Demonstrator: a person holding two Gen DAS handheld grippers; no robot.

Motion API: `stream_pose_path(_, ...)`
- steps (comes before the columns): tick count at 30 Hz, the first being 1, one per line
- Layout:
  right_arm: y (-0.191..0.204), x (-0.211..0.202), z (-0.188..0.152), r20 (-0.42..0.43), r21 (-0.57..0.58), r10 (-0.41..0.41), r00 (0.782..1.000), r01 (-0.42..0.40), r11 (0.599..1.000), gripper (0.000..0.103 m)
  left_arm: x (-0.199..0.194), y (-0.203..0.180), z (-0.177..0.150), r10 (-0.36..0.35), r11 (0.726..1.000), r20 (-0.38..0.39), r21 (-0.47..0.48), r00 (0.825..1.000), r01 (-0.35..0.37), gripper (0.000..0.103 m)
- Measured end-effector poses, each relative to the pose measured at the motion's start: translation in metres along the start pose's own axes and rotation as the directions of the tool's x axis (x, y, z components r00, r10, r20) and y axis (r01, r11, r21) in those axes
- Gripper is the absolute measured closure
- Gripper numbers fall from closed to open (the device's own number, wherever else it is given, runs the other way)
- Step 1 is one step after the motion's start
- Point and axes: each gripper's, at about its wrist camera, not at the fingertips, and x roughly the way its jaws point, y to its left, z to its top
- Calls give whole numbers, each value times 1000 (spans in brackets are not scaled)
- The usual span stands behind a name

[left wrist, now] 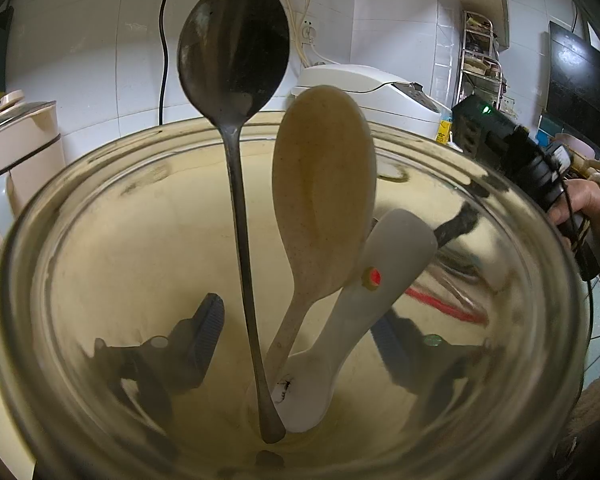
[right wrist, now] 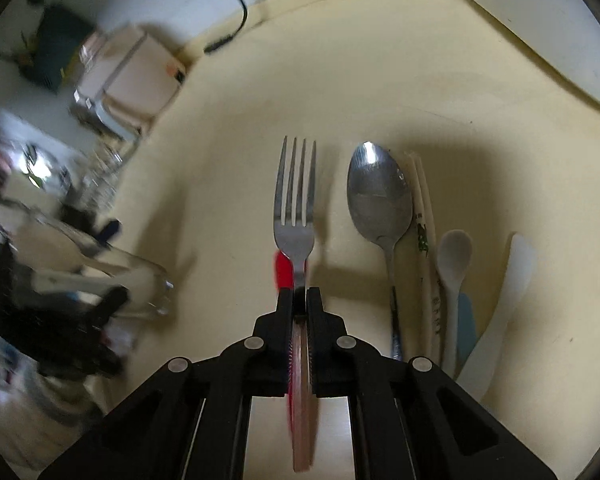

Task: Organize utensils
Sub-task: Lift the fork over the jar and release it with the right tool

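Left tongs (left wrist: 300, 332) grip glass jar (left wrist: 100, 184) holding three utensils; right tongs (right wrist: 300, 292) pinch fork (right wrist: 295, 200)

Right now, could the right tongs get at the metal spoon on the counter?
Probably not yet. The right tongs are shut on the fork, so they have no free grip. The metal spoon itself lies uncovered just right of the fork, chopsticks close beside it; once the fork is dropped off, the way looks free.

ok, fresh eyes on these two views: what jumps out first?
In the right wrist view, the right gripper is clamped on a fork, tines pointing away, above the cream counter. In the left wrist view, a glass jar fills the frame, held between the left gripper's fingers, with a dark metal spoon and a beige rice paddle standing in it.
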Motion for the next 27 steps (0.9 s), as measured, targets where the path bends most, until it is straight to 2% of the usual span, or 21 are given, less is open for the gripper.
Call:
stream_pose_path(5,29,-35,7,113,-33,106,988,-103,994,97,-1,-1,0,0,1000,0,0,1000,0,22)
stream_pose_path(7,52,-56,13,173,-83,146,974,-133,988,97,-1,-1,0,0,1000,0,0,1000,0,22)
stream_pose_path(12,106,-112,32,302,-203,238,923,-182,962,97,-1,0,0,0,1000,0,0,1000,0,22)
stream_pose_path(15,135,-140,40,342,-278,285,896,-193,941,97,-1,0,0,-1,1000,0,0,1000,1,22)
stream_pose_path(18,160,-158,46,352,-337,326,878,-206,919,97,-1,0,0,-1,1000,0,0,1000,1,22)
stream_pose_path(22,179,-164,45,323,-384,362,875,-228,894,97,-1,0,0,-1,1000,0,0,1000,1,22)
stream_pose_path(27,194,-150,35,282,-412,341,897,-208,887,97,-1,0,0,-1,1000,0,0,1000,1,22)
